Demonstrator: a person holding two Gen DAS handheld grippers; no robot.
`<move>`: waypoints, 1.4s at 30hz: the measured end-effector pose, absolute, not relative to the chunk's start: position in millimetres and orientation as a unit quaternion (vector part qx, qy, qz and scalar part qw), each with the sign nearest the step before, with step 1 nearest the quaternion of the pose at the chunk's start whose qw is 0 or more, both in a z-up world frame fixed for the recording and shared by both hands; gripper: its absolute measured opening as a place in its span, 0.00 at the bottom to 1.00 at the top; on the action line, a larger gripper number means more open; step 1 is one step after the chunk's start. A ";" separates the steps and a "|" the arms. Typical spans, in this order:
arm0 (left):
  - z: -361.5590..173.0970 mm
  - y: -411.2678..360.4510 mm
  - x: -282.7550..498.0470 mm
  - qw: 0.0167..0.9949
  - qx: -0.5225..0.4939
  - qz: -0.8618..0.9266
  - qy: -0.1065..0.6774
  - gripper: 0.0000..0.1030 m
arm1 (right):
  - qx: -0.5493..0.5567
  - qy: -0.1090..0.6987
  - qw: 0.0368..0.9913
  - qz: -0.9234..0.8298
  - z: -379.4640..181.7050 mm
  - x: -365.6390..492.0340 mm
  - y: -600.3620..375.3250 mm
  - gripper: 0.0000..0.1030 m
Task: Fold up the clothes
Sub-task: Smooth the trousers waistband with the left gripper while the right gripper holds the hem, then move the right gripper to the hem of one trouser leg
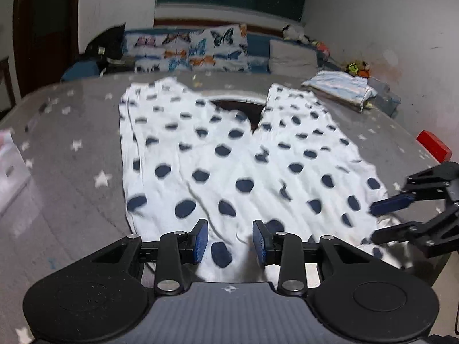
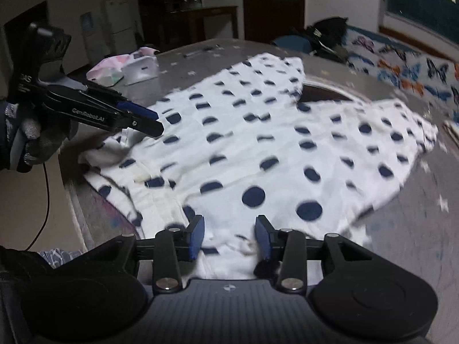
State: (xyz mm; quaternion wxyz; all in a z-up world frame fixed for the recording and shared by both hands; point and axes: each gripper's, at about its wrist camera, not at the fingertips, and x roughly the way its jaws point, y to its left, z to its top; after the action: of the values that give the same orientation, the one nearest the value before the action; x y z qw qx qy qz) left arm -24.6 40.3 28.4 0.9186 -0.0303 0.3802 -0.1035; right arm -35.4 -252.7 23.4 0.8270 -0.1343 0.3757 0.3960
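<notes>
A white garment with dark blue dots (image 1: 229, 154) lies spread flat on a grey table with white stars (image 1: 71, 143). Its near hem reaches the table's front edge. My left gripper (image 1: 231, 240) hovers over that hem, fingers apart, with cloth below the gap and not pinched. My right gripper (image 1: 375, 220) stands at the garment's right edge. In the right wrist view the garment (image 2: 258, 143) fills the middle. The right gripper (image 2: 229, 236) is open over a rumpled hem. The left gripper (image 2: 157, 121), held by a gloved hand (image 2: 34, 140), is above the garment's left corner.
A folded stack of clothes (image 1: 341, 89) sits at the table's far right, and a red block (image 1: 433, 144) at the right edge. A white box (image 2: 140, 66) and pale cloth lie at the far left. A couch with butterfly cushions (image 1: 186, 51) stands behind the table.
</notes>
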 end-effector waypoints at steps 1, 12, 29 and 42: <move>27.1 41.7 -25.3 0.919 -0.032 -0.103 0.380 0.34 | -0.130 0.379 0.827 0.394 22.4 -36.6 -256.6 0.38; 26.6 44.4 -27.7 0.921 -0.036 -0.090 0.377 0.41 | -0.103 0.344 0.851 0.384 39.4 -18.3 -257.5 0.41; 26.4 50.5 -22.7 0.918 -0.045 -0.087 0.383 0.45 | -0.094 0.379 0.848 0.358 25.5 -4.7 -269.3 0.47; 26.7 49.0 -17.9 0.915 -0.043 -0.091 0.390 0.48 | -0.104 0.365 0.871 0.311 20.5 85.1 -268.0 0.48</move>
State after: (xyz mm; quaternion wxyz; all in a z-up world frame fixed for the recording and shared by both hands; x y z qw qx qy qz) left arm -17.9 49.0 26.7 0.9155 -0.0431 0.3896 -0.0910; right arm 85.1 -268.0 20.5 0.8714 -0.1044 0.3645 0.3112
